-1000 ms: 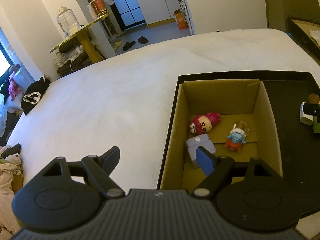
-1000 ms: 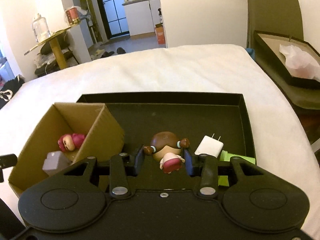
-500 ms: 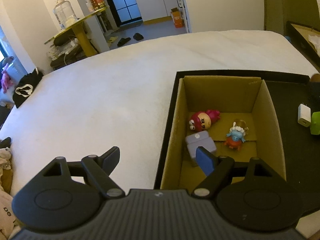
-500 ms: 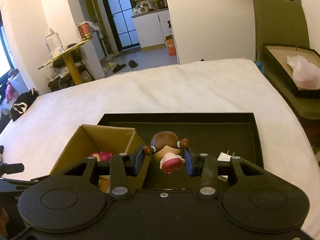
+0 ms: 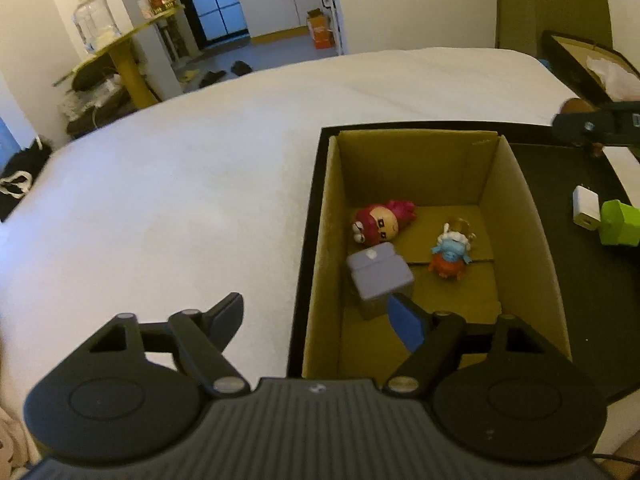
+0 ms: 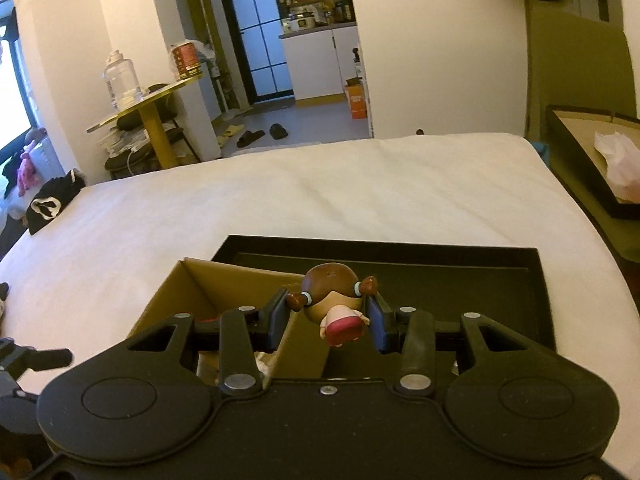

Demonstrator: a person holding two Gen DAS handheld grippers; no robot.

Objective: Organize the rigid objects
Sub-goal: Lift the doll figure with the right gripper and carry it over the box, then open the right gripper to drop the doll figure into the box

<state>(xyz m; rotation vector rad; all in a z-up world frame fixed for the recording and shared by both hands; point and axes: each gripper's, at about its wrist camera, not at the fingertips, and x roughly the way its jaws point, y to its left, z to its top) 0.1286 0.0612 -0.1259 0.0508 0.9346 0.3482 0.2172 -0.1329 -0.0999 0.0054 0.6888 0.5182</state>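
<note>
Right wrist: glossy round-headed figurine (image 6: 332, 300) (plastic)

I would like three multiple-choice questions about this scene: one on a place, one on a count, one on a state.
1. Where does the white charger lie?
A. in the cardboard box
B. on the black tray
C. on the bed sheet

2. How many things lie in the box?
A. three
B. one
C. five

3. What does the right gripper do?
A. stands open, empty
B. grips a green block
C. grips a brown-haired doll

Answers: 1 B, it rests on the tray beside the green block. 2 A, two figures and a grey block. 3 C, both fingers press the doll.
</note>
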